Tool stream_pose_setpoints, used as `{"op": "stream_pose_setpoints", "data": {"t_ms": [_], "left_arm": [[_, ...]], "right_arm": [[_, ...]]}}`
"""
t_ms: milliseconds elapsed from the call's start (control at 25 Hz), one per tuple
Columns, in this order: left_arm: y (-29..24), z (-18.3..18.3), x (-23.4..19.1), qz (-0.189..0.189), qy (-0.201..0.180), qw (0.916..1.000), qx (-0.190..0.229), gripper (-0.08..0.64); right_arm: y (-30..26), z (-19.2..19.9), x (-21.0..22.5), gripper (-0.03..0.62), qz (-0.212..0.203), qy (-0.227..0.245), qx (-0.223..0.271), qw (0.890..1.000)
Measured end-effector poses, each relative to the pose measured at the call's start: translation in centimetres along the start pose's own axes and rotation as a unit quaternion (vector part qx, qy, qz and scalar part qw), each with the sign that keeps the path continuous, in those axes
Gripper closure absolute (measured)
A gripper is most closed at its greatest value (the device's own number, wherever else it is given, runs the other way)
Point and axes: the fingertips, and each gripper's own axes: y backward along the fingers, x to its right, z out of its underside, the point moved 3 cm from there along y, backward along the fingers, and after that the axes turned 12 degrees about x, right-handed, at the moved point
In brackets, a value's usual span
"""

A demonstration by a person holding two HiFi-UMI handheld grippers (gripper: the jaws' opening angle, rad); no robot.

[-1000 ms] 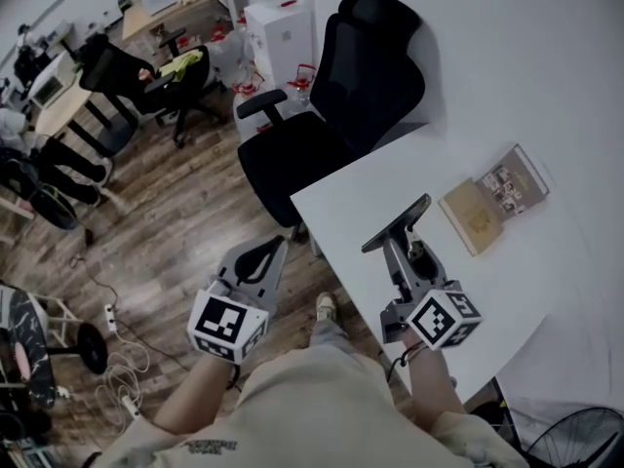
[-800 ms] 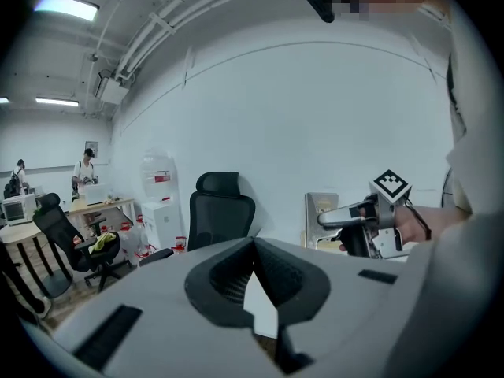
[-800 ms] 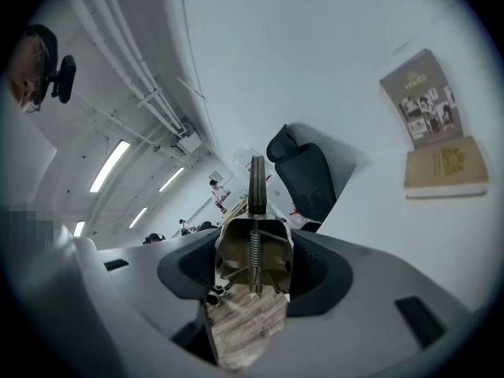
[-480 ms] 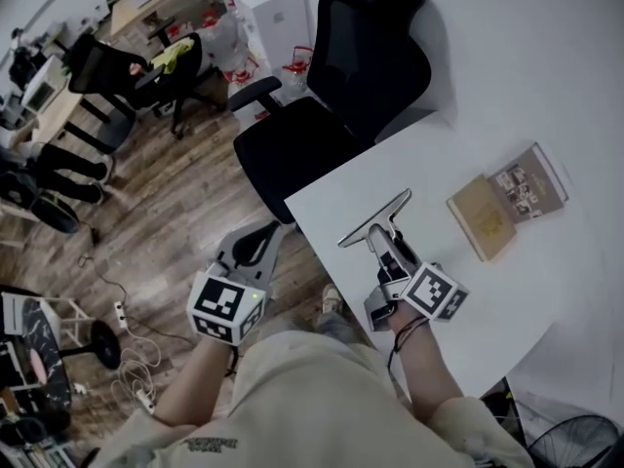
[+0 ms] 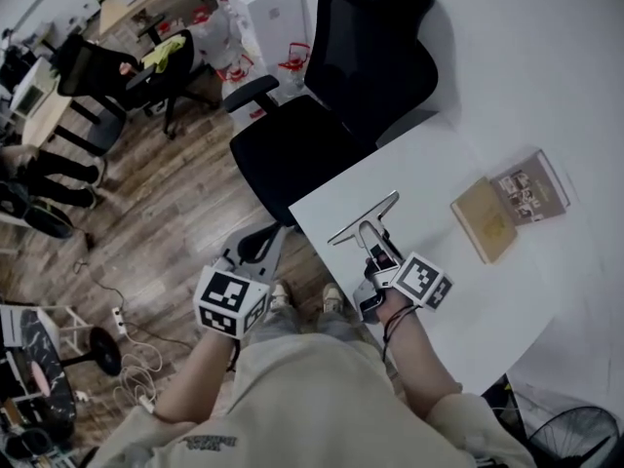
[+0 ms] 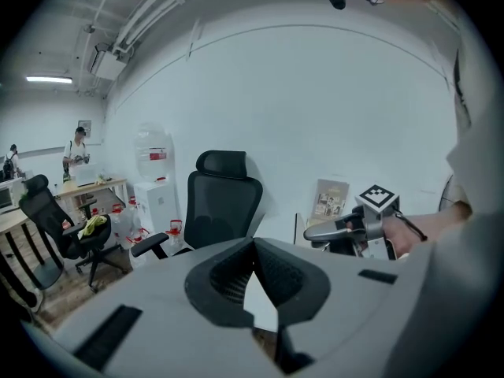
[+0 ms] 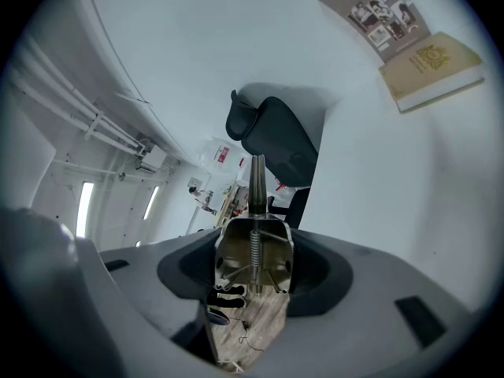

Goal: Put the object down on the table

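Note:
My right gripper [image 5: 376, 253] is shut on the handle of a T-shaped metal tool [image 5: 363, 219], whose flat crossbar points away from me over the left corner of the white table [image 5: 439, 178]. In the right gripper view the tool [image 7: 253, 246] shows a spring and a shiny frame between the jaws of the right gripper [image 7: 253, 280]. I cannot tell whether it touches the table. My left gripper [image 5: 261, 246] hangs over the wooden floor left of the table. The left gripper [image 6: 253, 245] has its fingers together and holds nothing.
Two booklets [image 5: 510, 203] lie at the table's right side, in the right gripper view [image 7: 402, 38] at upper right. A black office chair [image 5: 331, 96] stands just beyond the table's left edge. Desks, chairs and water jugs [image 5: 292, 71] fill the room behind.
My right gripper has carried the tool to the left, toward the table's left corner. The left gripper has barely moved.

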Motion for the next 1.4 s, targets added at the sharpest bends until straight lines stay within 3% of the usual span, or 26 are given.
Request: {"op": "stream_pose_setpoints", "data": {"t_ms": [320, 680, 1120, 1400], "left_arm": [[-0.3, 1.0, -4.5, 0.023, 0.003, 0.9996, -0.016, 0.54], [-2.3, 4.5, -8.0, 0.046, 0.04, 0.9969, -0.05, 0.54], [-5.7, 7.8, -9.2, 0.088, 0.062, 0.99, -0.091, 0.54], [-5.3, 8.5, -10.3, 0.085, 0.071, 0.988, -0.108, 0.54]], "right_arm": [[-3.8, 2.4, 0.6, 0.354, 0.042, -0.005, 0.004, 0.999], [-8.2, 5.2, 3.5, 0.354, 0.103, -0.059, 0.012, 0.993], [-13.5, 7.7, 7.4, 0.353, 0.15, -0.093, 0.008, 0.984], [-16.0, 9.9, 8.6, 0.353, 0.171, -0.124, -0.006, 0.977]]}}
